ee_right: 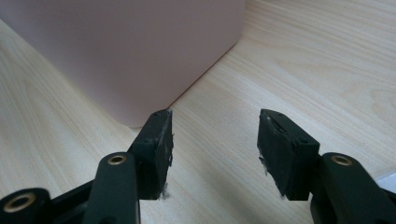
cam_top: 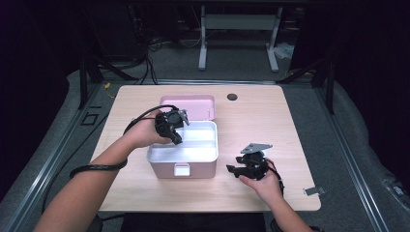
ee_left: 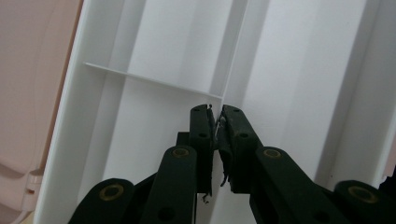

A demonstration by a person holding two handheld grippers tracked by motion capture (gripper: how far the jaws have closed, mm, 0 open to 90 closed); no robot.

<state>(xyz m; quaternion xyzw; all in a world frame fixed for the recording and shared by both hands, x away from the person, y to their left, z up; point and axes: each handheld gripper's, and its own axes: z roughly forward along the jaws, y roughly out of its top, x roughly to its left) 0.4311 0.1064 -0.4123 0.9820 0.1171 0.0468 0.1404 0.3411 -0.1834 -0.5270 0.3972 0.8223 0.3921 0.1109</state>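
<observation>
Left gripper [cam_top: 175, 129] nearly closed on white tray's [cam_top: 203, 152] divider [ee_left: 149, 80]; right gripper [cam_top: 241, 169] open beside pink box [cam_top: 191, 171]; lid [cam_top: 191, 104] behind.

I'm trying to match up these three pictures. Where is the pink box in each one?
High view: the pink box sits mid-table, lid open behind it, white tray inside.
Left gripper view: its pink wall runs down the left edge, beside the tray.
Right gripper view: its pink side takes the upper left, standing on the table.
Shared landmark: the box's pink wall.
</observation>
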